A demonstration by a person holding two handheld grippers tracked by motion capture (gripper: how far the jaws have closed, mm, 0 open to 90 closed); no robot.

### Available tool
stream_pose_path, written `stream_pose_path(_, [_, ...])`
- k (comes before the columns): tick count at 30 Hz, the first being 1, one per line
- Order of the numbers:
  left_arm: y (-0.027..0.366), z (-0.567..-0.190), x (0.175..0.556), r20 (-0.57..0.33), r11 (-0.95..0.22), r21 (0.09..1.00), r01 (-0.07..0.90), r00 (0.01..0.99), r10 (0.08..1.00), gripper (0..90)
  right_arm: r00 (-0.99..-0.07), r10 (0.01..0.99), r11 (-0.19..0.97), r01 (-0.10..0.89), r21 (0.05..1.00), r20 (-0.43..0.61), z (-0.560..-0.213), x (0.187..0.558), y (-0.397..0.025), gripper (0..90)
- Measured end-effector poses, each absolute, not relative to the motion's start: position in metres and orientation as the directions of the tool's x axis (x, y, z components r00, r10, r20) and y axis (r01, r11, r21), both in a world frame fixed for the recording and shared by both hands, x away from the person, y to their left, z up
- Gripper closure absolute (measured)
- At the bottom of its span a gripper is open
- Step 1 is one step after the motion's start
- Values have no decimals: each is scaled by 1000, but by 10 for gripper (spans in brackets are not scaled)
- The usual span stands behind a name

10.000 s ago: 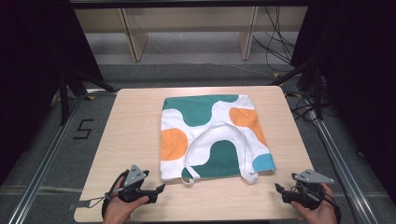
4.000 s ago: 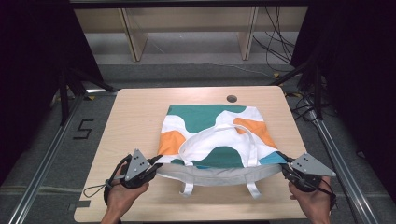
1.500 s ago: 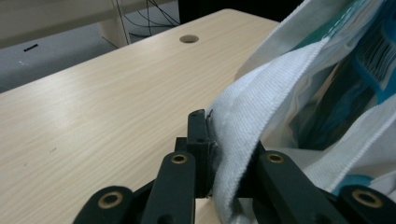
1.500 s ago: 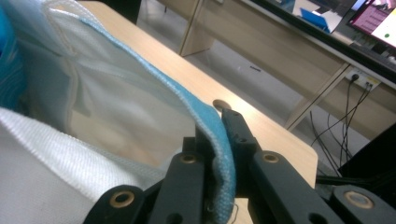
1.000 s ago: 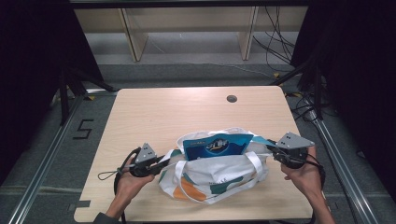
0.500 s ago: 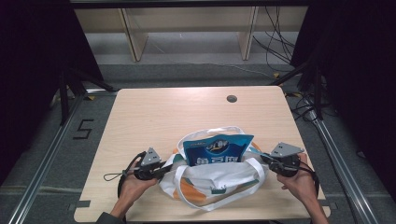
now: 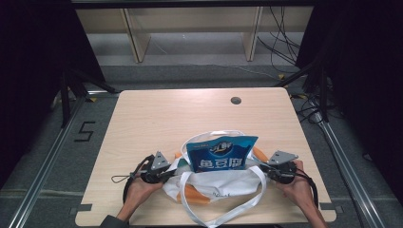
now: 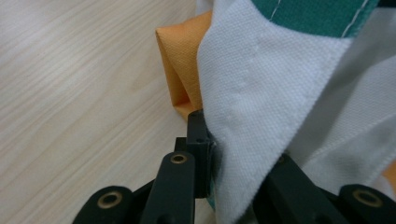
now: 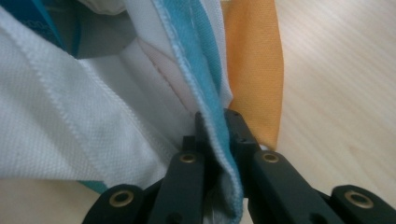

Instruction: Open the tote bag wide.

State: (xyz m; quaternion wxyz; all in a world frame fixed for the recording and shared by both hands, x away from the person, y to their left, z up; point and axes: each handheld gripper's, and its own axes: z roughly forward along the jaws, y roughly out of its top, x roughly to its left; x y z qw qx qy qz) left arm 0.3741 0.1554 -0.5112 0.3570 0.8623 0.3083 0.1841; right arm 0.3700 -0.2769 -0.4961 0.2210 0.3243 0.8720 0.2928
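Gripping the tote bag (image 7: pixel 216 183) hems, lower centre: left gripper (image 7: pixel 167 174) and right gripper (image 7: pixel 264 170) fingers clamp cloth. Soft, limp fabric; stitched rim holds best. Blue snack pouch (image 7: pixel 221 154) looks light.

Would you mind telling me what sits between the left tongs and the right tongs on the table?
In the high view, the white, green and orange cloth bag with the blue snack packet spans the left tongs and right tongs.
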Motion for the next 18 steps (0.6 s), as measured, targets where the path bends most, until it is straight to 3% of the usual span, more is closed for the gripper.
stream_pose_path(18, [161, -517, 439, 114, -483, 760, 434, 643, 757, 740, -630, 747, 573, 446, 687, -213, -502, 426, -265, 861])
